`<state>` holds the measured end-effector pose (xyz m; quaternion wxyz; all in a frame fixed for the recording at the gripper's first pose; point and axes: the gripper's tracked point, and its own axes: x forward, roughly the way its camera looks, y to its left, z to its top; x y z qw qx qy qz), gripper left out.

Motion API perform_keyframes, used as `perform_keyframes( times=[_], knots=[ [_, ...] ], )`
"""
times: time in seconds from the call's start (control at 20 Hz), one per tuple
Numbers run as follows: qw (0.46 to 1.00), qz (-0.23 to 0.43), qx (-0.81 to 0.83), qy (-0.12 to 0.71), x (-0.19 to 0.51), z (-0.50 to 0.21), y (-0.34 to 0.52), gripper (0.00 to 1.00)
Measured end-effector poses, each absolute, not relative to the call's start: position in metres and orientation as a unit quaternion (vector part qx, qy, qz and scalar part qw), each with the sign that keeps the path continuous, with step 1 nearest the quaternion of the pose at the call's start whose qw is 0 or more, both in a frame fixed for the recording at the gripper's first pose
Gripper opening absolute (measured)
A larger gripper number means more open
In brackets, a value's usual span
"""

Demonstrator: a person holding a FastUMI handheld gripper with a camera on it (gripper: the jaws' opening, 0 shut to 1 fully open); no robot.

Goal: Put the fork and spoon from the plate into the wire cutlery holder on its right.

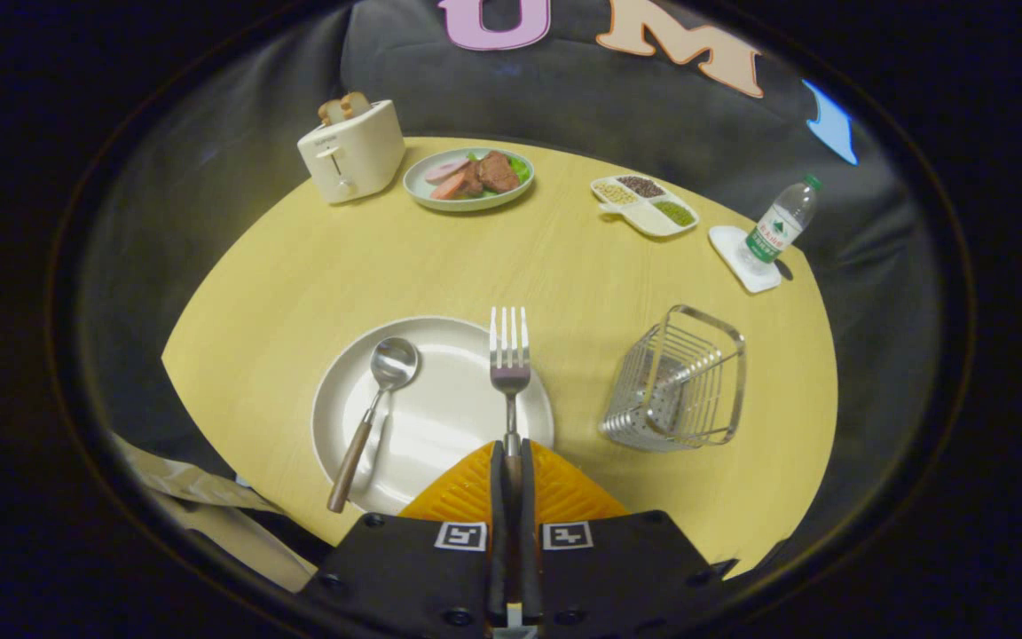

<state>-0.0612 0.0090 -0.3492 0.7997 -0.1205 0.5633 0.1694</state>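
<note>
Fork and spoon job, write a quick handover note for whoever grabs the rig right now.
Gripper: fingers shut on the fork handle, tines pointing ahead over the far rim of the plate.
Spoon: lying on the plate, handle over the near rim.
Holder: right of the plate, nothing in it.
Done: fork gripped.
Left: put the fork in the holder, then the spoon.

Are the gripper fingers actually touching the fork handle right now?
Touching. In the gripper view both fingers of the gripper press the fork handle between them.
</note>
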Motion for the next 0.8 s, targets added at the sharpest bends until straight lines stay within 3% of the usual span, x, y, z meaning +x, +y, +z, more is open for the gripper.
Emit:
perform_keyframes(
  times=[0.8],
  knots=[
    [0.767,0.159,-0.196,0.589,-0.017,-0.314,-0.088,0.09]
  ],
)
